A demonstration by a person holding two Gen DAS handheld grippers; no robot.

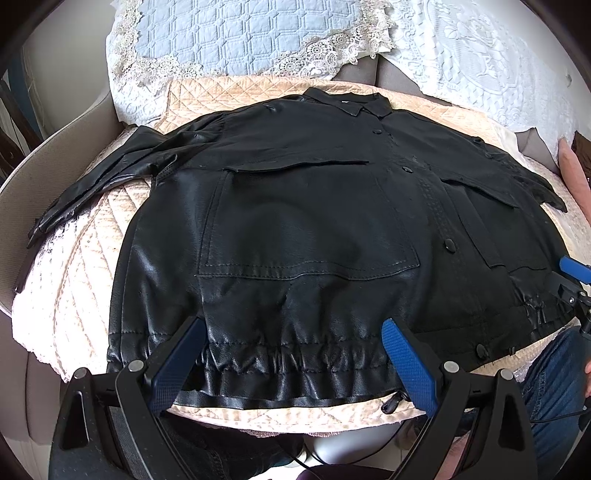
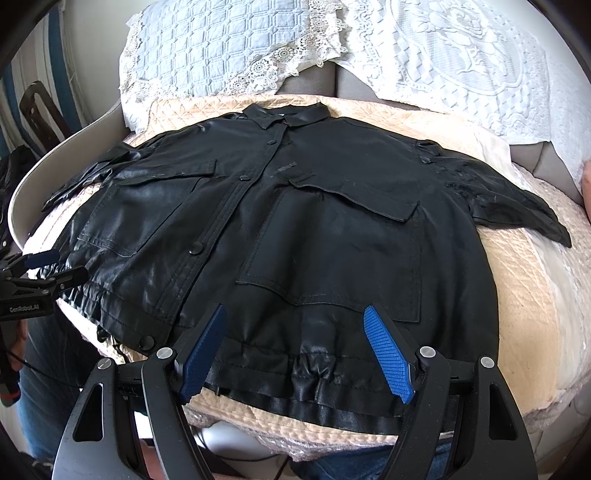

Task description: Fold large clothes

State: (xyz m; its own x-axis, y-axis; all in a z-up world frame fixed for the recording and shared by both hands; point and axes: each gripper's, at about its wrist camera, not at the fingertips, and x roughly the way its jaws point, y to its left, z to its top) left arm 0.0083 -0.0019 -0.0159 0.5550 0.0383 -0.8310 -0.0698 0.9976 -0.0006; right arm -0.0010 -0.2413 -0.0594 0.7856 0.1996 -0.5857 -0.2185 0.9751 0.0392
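Blue ribbed pads line the fingers of both grippers, and both pairs stand wide apart, clamped on nothing. The left gripper (image 1: 295, 363) hovers at the near hem of a black leather jacket (image 1: 314, 221), its fingers spanning the gathered elastic band on the garment's left half, below a large patch pocket (image 1: 306, 229). The right gripper (image 2: 295, 354) sits likewise at the hem on the other half, its pads framing a puckered section of the waistband under the second flap pocket (image 2: 332, 243). Whether the fingertips touch the leather cannot be told.

The jacket lies face up and spread flat, buttoned down the middle, collar (image 2: 286, 116) at the far end and hem toward the grippers. One sleeve (image 1: 96, 181) trails off to the left; the other sleeve (image 2: 517, 199) reaches out to the right. Beneath it is a peach quilted cover (image 1: 92, 280) on a cushioned seat. Beyond the collar rest a pale blue quilted cushion (image 1: 236, 33) edged in lace and a white lace throw (image 2: 461, 55). Denim-clad legs (image 1: 550, 391) show near the bottom edge.
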